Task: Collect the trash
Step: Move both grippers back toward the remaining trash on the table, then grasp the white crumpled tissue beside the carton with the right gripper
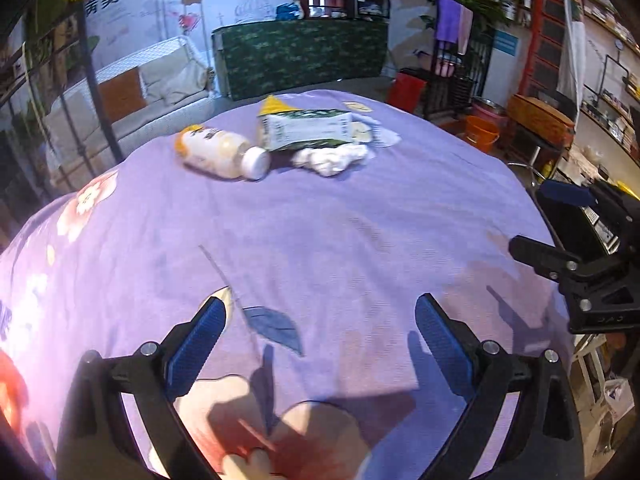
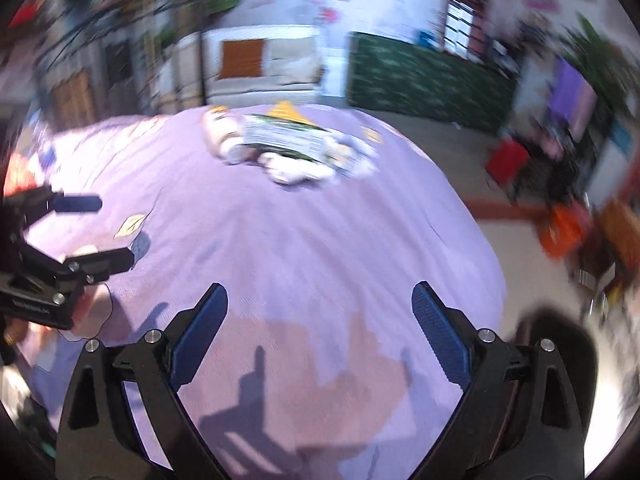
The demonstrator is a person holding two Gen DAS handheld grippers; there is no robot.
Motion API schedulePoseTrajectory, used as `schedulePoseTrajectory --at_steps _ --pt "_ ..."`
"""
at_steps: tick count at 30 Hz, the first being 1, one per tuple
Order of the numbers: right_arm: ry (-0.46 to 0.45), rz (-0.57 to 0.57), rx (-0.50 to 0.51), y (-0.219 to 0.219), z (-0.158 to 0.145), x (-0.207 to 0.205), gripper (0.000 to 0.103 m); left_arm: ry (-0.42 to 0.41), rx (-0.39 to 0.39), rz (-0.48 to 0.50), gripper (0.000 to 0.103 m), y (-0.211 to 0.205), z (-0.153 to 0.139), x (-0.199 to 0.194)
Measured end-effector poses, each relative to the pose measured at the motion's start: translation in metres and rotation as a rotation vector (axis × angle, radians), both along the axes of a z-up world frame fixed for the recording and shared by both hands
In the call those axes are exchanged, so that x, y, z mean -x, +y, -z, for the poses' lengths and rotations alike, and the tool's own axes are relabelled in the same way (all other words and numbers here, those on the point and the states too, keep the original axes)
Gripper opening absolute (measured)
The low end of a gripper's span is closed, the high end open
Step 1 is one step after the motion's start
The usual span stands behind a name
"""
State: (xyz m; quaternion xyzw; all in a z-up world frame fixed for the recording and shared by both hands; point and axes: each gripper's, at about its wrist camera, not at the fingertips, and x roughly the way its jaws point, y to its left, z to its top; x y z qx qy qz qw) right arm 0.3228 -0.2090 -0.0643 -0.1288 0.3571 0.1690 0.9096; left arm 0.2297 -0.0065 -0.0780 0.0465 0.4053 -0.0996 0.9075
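On the far side of a purple flowered cloth [image 1: 320, 220] lie a plastic bottle [image 1: 222, 153] on its side with a white cap, a green-and-white snack wrapper [image 1: 306, 128] and a crumpled white tissue [image 1: 330, 158]. My left gripper [image 1: 320, 326] hovers open over the near part of the cloth, well short of the trash, nothing between its fingers. The right gripper [image 2: 320, 312] is open too, empty, and shows at the right edge of the left wrist view [image 1: 560, 228]. The right wrist view is motion-blurred; the same trash pile [image 2: 288, 148] lies far ahead.
The cloth's right edge [image 1: 532, 200] drops toward the floor. Beyond it stand an orange bucket [image 1: 482, 133], a red bin [image 1: 406, 90] and a dark rack [image 1: 460, 80]. A green patterned panel [image 1: 304, 54] and a white bench [image 1: 132, 84] stand behind the table.
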Motion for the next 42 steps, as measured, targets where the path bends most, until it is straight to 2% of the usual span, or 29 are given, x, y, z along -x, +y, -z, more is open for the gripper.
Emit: schedulePoseTrajectory --at_steps 5,8,12,17,19,20,22,23,24,25,27,30,36,42 --pt "0.048 -0.104 0.035 0.037 0.01 -0.05 0.092 0.005 0.011 -0.044 0.094 0.027 0.002 -0.007" --pt "0.091 -0.117 0.07 0.06 0.019 -0.09 0.09 0.011 0.02 -0.065 0.094 0.04 0.003 -0.01" --pt "0.121 -0.137 0.15 0.088 0.032 -0.136 0.078 0.027 0.034 -0.089 0.094 0.051 0.004 -0.014" --pt "0.135 -0.125 0.228 0.114 0.047 -0.178 0.077 0.033 0.057 -0.11 0.094 0.064 0.004 -0.023" --pt "0.152 -0.118 0.269 0.12 0.058 -0.19 0.07 0.039 0.062 -0.113 0.094 0.067 0.005 -0.026" --pt "0.154 -0.117 0.278 0.121 0.061 -0.192 0.066 0.042 0.067 -0.116 0.094 0.068 0.005 -0.028" --pt "0.147 -0.126 0.278 0.122 0.063 -0.192 0.064 0.048 0.073 -0.122 0.094 0.071 0.007 -0.031" --pt "0.143 -0.144 0.281 0.124 0.063 -0.191 0.058 0.049 0.077 -0.126 0.094 0.072 0.007 -0.034" --pt "0.145 -0.159 0.278 0.124 0.062 -0.19 0.046 0.049 0.08 -0.131 0.094 0.074 0.007 -0.036" --pt "0.155 -0.189 0.276 0.125 0.061 -0.188 0.038 0.052 0.087 -0.138 0.094 0.075 0.008 -0.04" --pt "0.142 -0.188 0.291 0.123 0.058 -0.185 0.029 0.065 0.108 -0.144 0.094 0.076 0.006 -0.049" --pt "0.147 -0.177 0.244 0.112 0.051 -0.178 0.025 0.07 0.132 -0.177 0.094 0.081 0.005 -0.067" --pt "0.139 -0.193 0.148 0.097 0.034 -0.151 0.023 0.055 0.211 -0.239 0.094 0.092 -0.011 -0.118" --pt "0.155 -0.184 0.1 0.084 0.019 -0.126 0.023 0.147 0.327 -0.315 0.094 0.097 -0.003 -0.191"
